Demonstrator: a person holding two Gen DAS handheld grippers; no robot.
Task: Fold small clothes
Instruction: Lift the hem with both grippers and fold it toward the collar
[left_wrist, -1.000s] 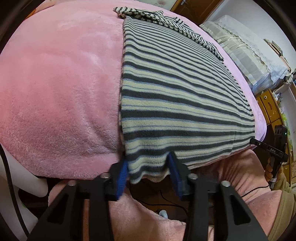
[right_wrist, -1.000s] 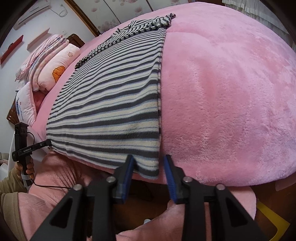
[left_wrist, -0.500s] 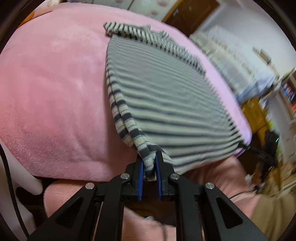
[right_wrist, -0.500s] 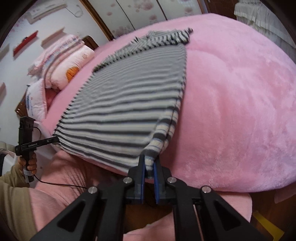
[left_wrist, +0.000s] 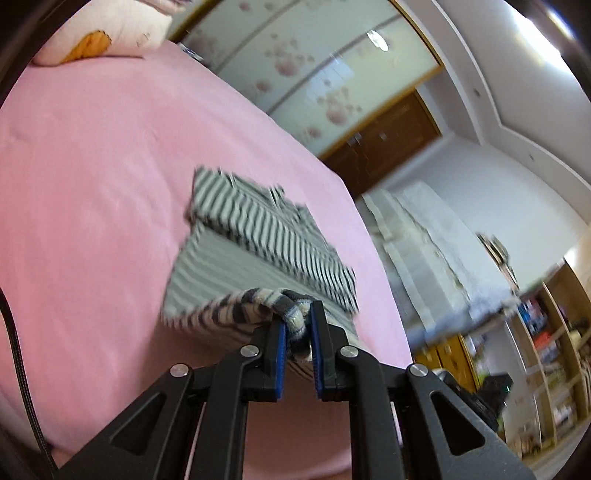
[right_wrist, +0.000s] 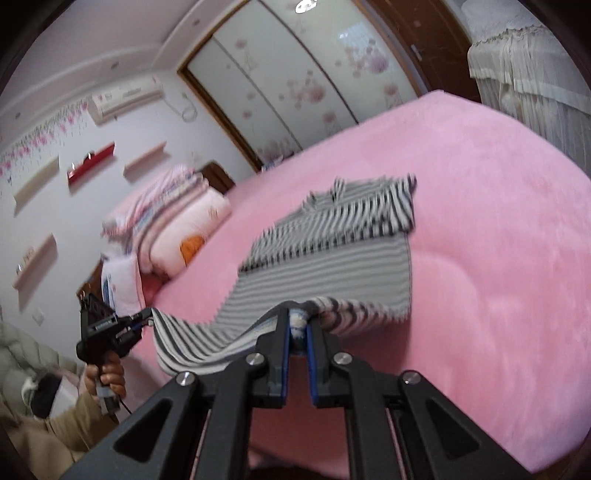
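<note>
Lighting: bright, even indoor light; ceiling lamp (right_wrist: 307, 4) at the top edge of the right view, its glare reflected as a bright spot on the glossy wardrobe doors (left_wrist: 376, 38). Shadows: soft, faint. Focus: black tool arms in the foreground sharp in both views. Blur: motion smear over the striped garment (left_wrist: 258, 236), the shelves (left_wrist: 546, 332) and the pillows (right_wrist: 177, 225). Distortion: strong fisheye bending, dark vignette at corners.
</note>
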